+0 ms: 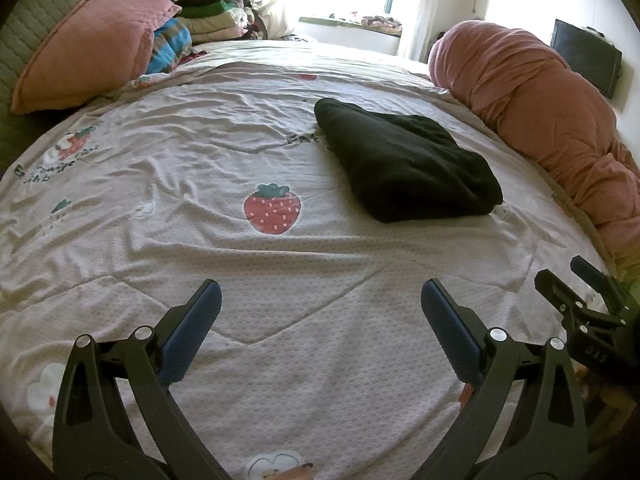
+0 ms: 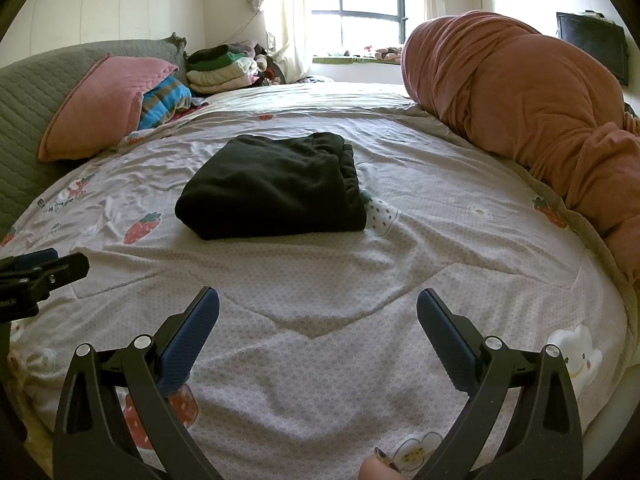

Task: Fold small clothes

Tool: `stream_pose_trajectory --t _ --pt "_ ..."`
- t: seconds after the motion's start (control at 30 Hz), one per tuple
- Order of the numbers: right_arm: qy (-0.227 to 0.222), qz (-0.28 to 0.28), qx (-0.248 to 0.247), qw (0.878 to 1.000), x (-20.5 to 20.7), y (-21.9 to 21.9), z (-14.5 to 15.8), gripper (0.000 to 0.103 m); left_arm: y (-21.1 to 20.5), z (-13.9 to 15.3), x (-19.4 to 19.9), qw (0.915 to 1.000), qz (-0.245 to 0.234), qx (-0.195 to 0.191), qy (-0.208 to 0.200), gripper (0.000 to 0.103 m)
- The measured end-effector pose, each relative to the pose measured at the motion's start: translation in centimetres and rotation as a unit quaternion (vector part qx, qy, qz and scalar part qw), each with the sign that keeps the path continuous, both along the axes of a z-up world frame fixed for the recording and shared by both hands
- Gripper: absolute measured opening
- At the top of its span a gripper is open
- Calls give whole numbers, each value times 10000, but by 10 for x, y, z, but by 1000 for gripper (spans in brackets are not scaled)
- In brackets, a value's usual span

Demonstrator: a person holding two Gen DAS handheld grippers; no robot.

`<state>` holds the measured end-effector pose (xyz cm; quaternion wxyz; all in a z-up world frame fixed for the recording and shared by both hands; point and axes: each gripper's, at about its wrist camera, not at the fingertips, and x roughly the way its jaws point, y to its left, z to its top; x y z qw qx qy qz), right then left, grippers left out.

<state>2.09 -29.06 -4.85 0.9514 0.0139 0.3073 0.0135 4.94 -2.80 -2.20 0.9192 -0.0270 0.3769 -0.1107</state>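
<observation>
Black garment (image 2: 272,196), folded, soft and likely light, is lying mid-bed (image 2: 320,280) on the strawberry-print cover, best pinched at a doubled edge, while left gripper (image 1: 320,320) and right gripper (image 2: 318,320) are hovering apart, empty.

matt black cloth garment (image 2: 272,196), textured quilt (image 2: 320,280)

The left gripper (image 1: 321,300) is spread wide, its blue-padded fingers (image 1: 192,332) at 7 and 5 o'clock of its own view, holding nothing. The right gripper (image 2: 318,308) is equally wide apart, blue pads (image 2: 446,344) bare, nothing between them. Each shows in the other's camera: the right gripper at 4 o'clock in the left view, the left gripper at 9 o'clock in the right view. A fingertip (image 2: 374,470) shows at 6 o'clock in the right view.
</observation>
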Motion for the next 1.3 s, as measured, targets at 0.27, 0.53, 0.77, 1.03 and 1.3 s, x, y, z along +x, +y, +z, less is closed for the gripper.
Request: stream_pose_trajectory --t 0.27,0.53,0.77,1.03,1.3 --pt "-21 0 15 10000 -2 1 0 98 0 0 0 10000 8 10 3 94" --pt "16 11 6 10000 -3 3 -1 98 2 1 -1 10000 18 5 -3 94" --pt "19 19 6 10000 -5 5 0 98 3 2 -2 10000 26 -4 -23 94" --pt "20 21 11 10000 -4 5 0 99 4 3 -2 10000 34 -19 13 94" --pt "32 1 -10 10000 -5 7 -1 98 2 0 0 9998 132 76 82 94"
